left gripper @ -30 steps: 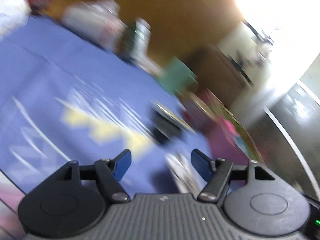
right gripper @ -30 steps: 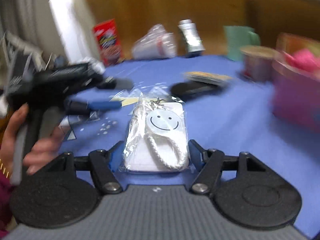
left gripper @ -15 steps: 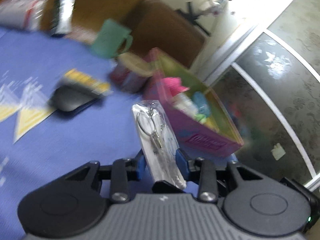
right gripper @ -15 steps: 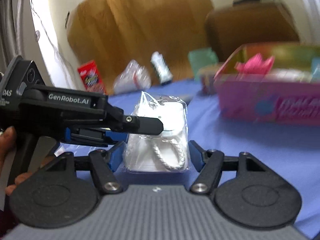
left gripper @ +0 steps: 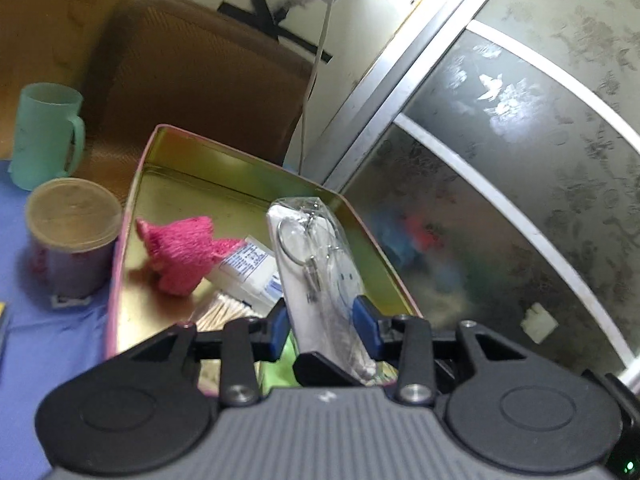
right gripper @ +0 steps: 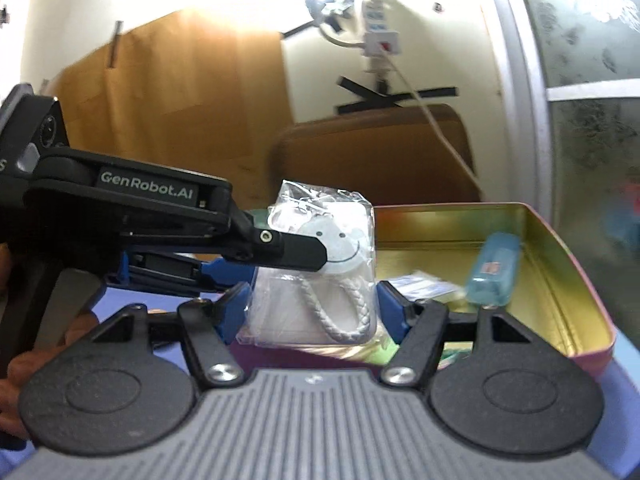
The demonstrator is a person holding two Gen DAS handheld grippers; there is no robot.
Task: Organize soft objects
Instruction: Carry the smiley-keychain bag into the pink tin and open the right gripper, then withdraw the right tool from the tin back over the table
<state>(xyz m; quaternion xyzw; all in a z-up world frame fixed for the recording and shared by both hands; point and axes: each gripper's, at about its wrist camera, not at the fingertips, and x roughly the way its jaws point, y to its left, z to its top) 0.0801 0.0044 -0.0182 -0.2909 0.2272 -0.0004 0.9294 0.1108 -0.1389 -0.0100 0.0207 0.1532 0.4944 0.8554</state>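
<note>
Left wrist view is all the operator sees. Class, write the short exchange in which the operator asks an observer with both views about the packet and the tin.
Operator: Is the packet held only by my tongs?
Observer: No. The left tongs have just been closing on the packet, and the right tongs hold its two sides as well.
Operator: What is on its flat face?
Observer: A smiley and a white braided cord.
Operator: Anything in the tin that I miss?
Observer: A blue bottle lies in the tin, near the far wall.
</note>
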